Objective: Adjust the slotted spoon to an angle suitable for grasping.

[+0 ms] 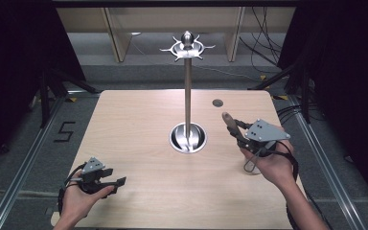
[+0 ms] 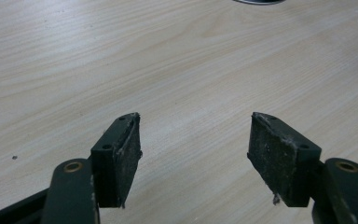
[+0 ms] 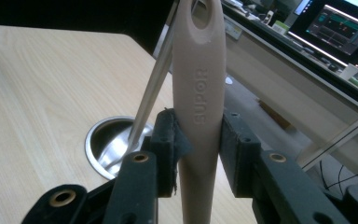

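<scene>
The right claw [image 3: 198, 154] squeezes the whisk [image 3: 199, 88] by its smooth tan handle and holds it up over the desk [image 1: 139, 143], near the metal hanging stand [image 1: 187, 96]. The whisk looks light and stiff. The handle could slip, so grip its middle. The left claw [image 2: 193, 154] is open and holds nothing.

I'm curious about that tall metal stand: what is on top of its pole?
The pole carries a ring of outward-pointing hooks with a round knob above them. Nothing visibly hangs from them; the far side of the ring is partly hidden by the knob.

Whisk [image 3: 199, 88] handle's ends beyond frame
</scene>
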